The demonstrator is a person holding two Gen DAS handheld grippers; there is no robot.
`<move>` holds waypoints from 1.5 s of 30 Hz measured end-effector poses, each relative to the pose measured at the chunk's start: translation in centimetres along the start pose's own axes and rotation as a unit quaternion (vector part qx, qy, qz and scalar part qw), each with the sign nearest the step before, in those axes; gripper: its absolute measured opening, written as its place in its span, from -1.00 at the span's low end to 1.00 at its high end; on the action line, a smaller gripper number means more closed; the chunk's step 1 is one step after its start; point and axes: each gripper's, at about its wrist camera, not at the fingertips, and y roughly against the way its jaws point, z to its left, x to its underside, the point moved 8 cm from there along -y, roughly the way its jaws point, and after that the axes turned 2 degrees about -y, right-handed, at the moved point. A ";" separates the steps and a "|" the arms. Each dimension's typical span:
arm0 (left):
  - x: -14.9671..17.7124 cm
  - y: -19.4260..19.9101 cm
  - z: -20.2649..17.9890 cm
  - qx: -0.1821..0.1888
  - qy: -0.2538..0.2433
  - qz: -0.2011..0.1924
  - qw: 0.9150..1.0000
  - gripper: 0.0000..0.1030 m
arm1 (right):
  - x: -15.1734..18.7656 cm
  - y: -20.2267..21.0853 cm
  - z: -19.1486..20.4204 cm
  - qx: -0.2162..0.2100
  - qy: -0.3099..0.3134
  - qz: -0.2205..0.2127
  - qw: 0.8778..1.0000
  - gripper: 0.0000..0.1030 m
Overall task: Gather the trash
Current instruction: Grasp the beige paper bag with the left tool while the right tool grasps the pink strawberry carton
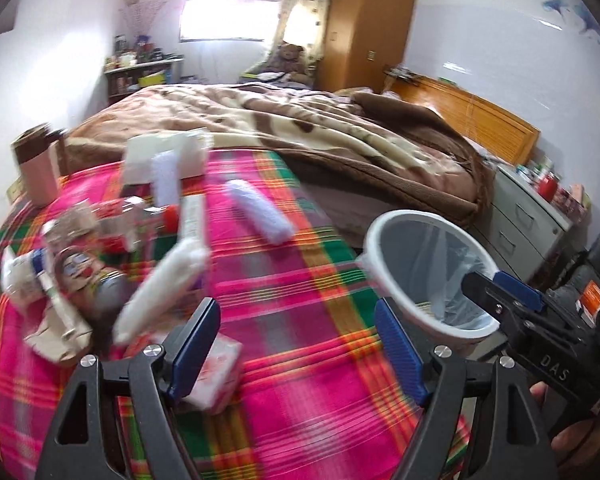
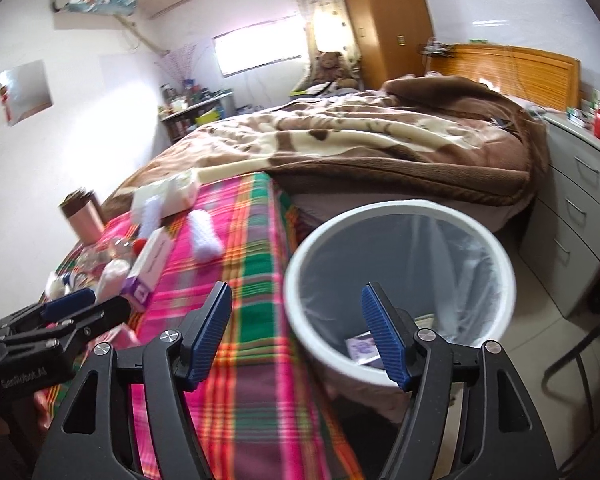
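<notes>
Here, from your left wrist, the left gripper (image 1: 296, 344) stands with its blue-padded fingers (image 1: 192, 348) spread wide and nothing between them, only the pink plaid cloth (image 1: 300, 288) showing in the gap. Just below the left-hand finger lies a small pink-and-white packet (image 1: 216, 372), partly hidden by the pad. Ahead and to the left of that finger sits the pile of trash (image 1: 80, 264): crumpled wrappers, a long white pack (image 1: 160, 280) and a purple-ended box, all smeared by blur. Further ahead of the gap lies a pale lavender roll (image 1: 260, 212), and beyond it a white tissue pack (image 1: 164, 152). To the right of the right-hand finger, just past the cloth's edge, stands the white bin (image 1: 384, 264) with a clear liner, and your right gripper (image 1: 496, 280) reaches over its near rim, one blue pad showing. Next, from your right wrist, the right gripper (image 2: 296, 336) is likewise parted and empty. Its right-hand finger (image 2: 384, 340) hangs in front of the bin's (image 2: 300, 320) mouth, where a purple scrap (image 2: 362, 346) lies at the bottom; its left-hand finger stands over the plaid cloth (image 2: 256, 320). Off to the left of that finger the left gripper (image 2: 80, 304) points toward the trash pile (image 2: 112, 272), with the purple-and-white box (image 2: 152, 268) just beyond its tip. Whether it touches anything you cannot tell.
</notes>
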 end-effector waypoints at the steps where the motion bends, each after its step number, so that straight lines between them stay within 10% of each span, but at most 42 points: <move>1: 0.2 0.2 0.8 -0.004 0.007 -0.001 1.000 0.58 | 0.3 -0.3 0.8 -0.008 0.006 0.004 1.000 0.37; 25: 5.9 2.9 17.8 -0.112 0.157 0.023 0.981 0.65 | 4.8 -3.4 13.0 -0.129 0.144 0.080 0.978 0.49; 45: 5.8 -0.5 20.5 -0.056 0.243 0.054 0.967 0.70 | 8.2 -5.3 17.0 -0.145 0.234 0.148 0.950 0.49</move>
